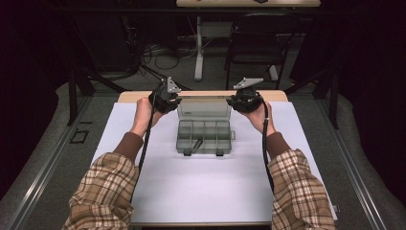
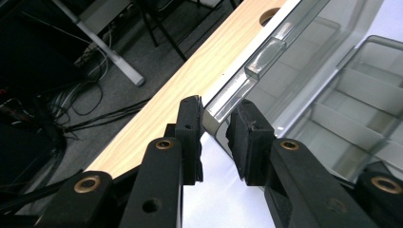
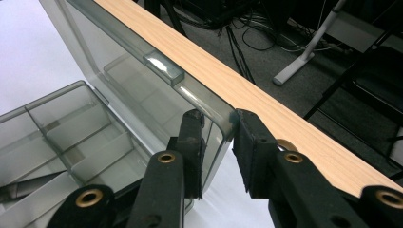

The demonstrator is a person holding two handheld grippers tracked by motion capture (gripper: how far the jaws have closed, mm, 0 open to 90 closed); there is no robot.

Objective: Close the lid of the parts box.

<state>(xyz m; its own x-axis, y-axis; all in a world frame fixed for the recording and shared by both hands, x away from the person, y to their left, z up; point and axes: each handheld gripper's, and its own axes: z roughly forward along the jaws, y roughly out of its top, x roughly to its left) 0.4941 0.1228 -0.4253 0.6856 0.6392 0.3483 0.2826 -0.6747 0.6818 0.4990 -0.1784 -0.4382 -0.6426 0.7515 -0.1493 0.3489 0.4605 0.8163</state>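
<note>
No text, label, brand, number or sign is legible on anything here.

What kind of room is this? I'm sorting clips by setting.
Probably a lab or recording workspace, not a home: dark curtains surround the table, loose cables lie on the carpet, and a bare desk leg and chair stand behind.

Bright tabletop amid dark surroundings — soft, slightly blurred high view.
</note>
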